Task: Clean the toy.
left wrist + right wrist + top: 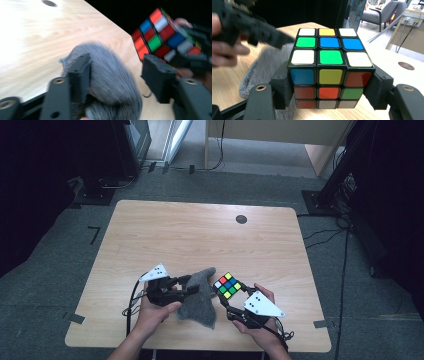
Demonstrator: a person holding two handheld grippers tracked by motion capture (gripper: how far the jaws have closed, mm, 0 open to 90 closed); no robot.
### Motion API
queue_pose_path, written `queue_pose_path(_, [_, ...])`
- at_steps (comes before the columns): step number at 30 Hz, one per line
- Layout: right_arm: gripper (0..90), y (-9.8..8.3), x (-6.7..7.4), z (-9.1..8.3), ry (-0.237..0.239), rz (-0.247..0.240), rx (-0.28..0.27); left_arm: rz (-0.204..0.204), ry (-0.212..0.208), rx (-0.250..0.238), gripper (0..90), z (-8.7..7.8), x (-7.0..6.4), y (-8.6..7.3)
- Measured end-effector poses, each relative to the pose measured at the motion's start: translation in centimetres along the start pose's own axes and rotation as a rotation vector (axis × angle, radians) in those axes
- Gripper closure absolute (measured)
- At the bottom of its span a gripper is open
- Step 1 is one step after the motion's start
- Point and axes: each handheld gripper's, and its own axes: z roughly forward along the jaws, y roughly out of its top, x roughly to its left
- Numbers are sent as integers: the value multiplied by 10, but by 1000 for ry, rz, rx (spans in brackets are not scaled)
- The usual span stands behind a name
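Grey fuzzy cloth [199, 297] and a glossy cube [227, 285] on the wooden table [200, 235].
Right gripper [329, 87] clamps the 3-by-3 cube; left gripper [115, 75] stands parted, 1 jaw against the cloth.

Grey cloth [110, 85] motion-blurred, cut off at bottom edge.

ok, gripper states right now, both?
Left gripper: open, jaws apart around the grey cloth.
Right gripper: shut on the puzzle cube.
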Motion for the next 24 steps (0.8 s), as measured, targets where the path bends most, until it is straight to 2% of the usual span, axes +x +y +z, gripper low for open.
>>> queue_pose_path(4, [343, -1, 3, 1, -16, -25, -1, 9, 56, -20, 244, -12, -2, 9])
queue_pose_path(6, [342, -1, 4, 1, -33, -39, 1, 9, 43, -24, 216, -12, -7, 12])
queue_pose_path(9, [342, -3, 8, 4, -49, -64, 12, 17, 8, 0, 184, -5, -19, 12])
queue_pose_path(14, [342, -5, 19, 10, -51, -116, 26, 13, -53, 30, 167, 9, -39, 12])
queue_pose_path(18, [342, -6, 26, 15, -52, -140, 30, 30, -66, 55, 159, 16, -50, 12])
queue_pose_path(24, [342, -7, 33, 20, -48, -156, 39, 75, -30, 81, 141, 22, -59, 11])
